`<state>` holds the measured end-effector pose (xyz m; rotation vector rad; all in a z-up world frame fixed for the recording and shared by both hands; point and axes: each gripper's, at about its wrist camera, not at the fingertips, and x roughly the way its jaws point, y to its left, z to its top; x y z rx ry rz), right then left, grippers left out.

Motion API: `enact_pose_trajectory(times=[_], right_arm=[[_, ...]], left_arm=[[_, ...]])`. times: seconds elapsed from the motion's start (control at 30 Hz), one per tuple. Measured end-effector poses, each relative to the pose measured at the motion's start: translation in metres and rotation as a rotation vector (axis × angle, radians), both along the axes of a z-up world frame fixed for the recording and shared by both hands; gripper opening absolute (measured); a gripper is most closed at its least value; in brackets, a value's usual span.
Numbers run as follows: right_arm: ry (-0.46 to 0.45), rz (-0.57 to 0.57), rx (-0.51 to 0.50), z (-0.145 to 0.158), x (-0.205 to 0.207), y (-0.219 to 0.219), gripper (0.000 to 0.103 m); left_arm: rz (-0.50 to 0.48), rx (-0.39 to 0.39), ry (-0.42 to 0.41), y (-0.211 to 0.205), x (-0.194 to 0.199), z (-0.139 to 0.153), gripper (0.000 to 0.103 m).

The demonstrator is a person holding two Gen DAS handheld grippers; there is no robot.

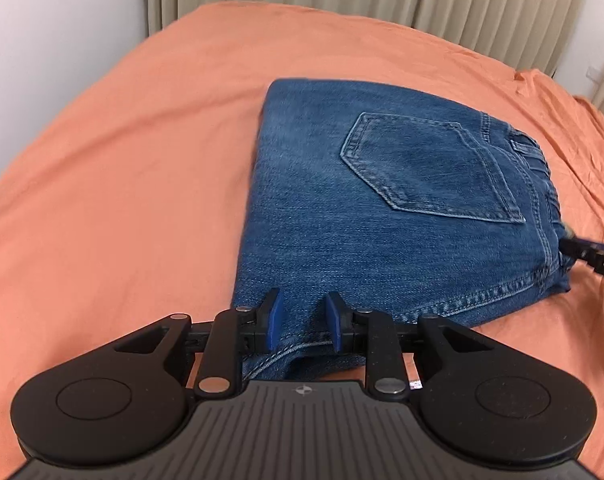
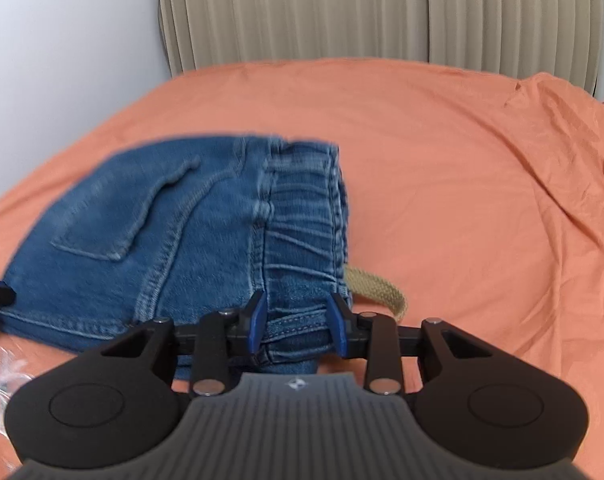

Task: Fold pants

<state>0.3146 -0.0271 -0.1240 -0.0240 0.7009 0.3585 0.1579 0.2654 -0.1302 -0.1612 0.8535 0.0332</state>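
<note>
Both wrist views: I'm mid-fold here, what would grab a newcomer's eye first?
The folded blue jeans, back pocket up, lying on the orange bedsheet. Next, the blue-padded left gripper open over the near denim edge, and the right gripper open at the gathered waistband. A tan strap pokes out beside the waistband.

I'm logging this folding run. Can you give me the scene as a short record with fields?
surface: bed with orange sheet
garment: jeans, folded into a compact stack, back pocket up
left tool: open, fingers either side of the near edge of the jeans
right tool: open, at the waistband end
other: tan strap sticking out beside the waistband
backdrop: beige curtain, white wall
</note>
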Motion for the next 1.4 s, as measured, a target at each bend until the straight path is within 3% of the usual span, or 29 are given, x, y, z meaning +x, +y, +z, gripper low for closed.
enact_pose_trajectory(times=[0.23, 0.3, 0.43, 0.5, 0.63, 0.7, 0.83, 0.93, 1.03, 1.13, 1.4], right_arm=[[0.045, -0.029, 0.037, 0.012, 0.007, -0.009, 0.035], [0.04, -0.034, 0.072, 0.024, 0.001, -0.014, 0.041], [-0.02, -0.009, 0.103, 0.056, -0.028, -0.019, 0.045], [-0.061, 0.006, 0.115, 0.076, -0.047, -0.021, 0.055], [-0.15, 0.032, 0.144, 0.115, -0.088, -0.027, 0.067], [-0.193, 0.049, 0.158, 0.132, -0.108, -0.031, 0.069], [-0.278, 0.066, 0.143, 0.156, -0.152, -0.039, 0.075], [-0.32, 0.066, 0.157, 0.168, -0.183, -0.048, 0.077], [-0.317, 0.062, 0.194, 0.173, -0.208, -0.06, 0.078], [-0.353, 0.04, 0.156, 0.173, -0.234, -0.065, 0.08], [-0.362, 0.047, 0.07, 0.153, -0.275, -0.068, 0.08]], left_arm=[[-0.009, 0.102, -0.025, -0.017, -0.009, 0.026, 0.033], [0.001, 0.119, -0.053, -0.023, -0.019, 0.04, 0.034], [-0.013, 0.172, -0.141, -0.046, -0.044, 0.077, 0.034], [-0.013, 0.19, -0.19, -0.06, -0.057, 0.098, 0.036], [0.02, 0.22, -0.296, -0.095, -0.087, 0.135, 0.055], [0.034, 0.235, -0.337, -0.113, -0.101, 0.15, 0.06], [0.047, 0.266, -0.41, -0.148, -0.129, 0.171, 0.089], [0.034, 0.275, -0.451, -0.173, -0.15, 0.182, 0.095], [0.045, 0.312, -0.419, -0.192, -0.159, 0.183, 0.096], [0.041, 0.328, -0.373, -0.203, -0.162, 0.173, 0.096], [0.052, 0.278, -0.28, -0.211, -0.173, 0.14, 0.096]])
